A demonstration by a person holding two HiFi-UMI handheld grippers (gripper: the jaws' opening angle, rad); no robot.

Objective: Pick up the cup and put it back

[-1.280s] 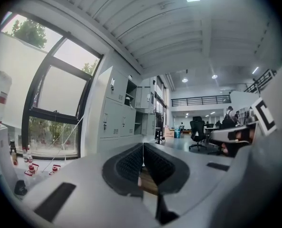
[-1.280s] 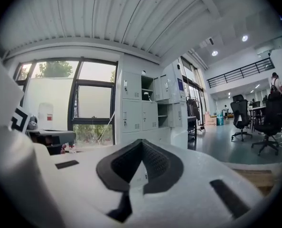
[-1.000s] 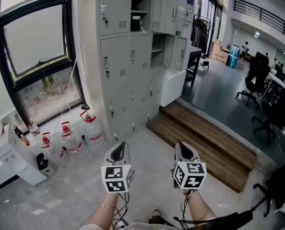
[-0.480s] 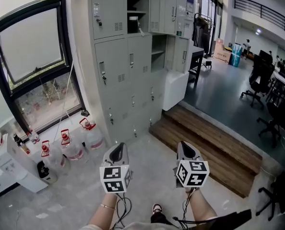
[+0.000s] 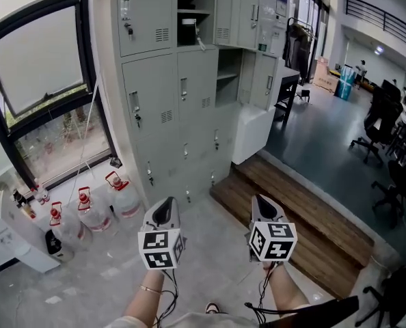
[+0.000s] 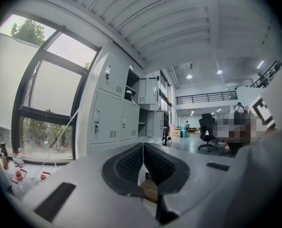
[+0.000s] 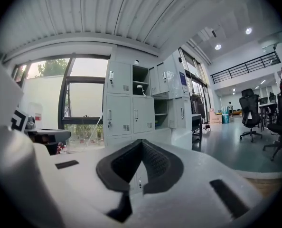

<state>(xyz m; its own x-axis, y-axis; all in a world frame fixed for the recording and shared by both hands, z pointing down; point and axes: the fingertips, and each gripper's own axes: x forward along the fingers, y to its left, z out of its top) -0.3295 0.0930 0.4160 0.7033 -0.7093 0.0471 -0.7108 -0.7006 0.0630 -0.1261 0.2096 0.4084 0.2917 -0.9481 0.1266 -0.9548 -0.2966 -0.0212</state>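
A grey locker bank (image 5: 155,94) is faced from the floor, w/ a large window (image 5: 42,67) at left & a wooden step (image 5: 305,214) at right. Water jugs (image 5: 88,214) are lined up below the window. The left hand-held gripper (image 5: 166,207) & right hand-held gripper (image 5: 264,205) are held level, side by side, both pinched closed w/ nothing between the pads. What appears to be the cup (image 5: 188,27), white, is seen on a shelf in an open upper locker compartment, well apart from both hand-held grippers.
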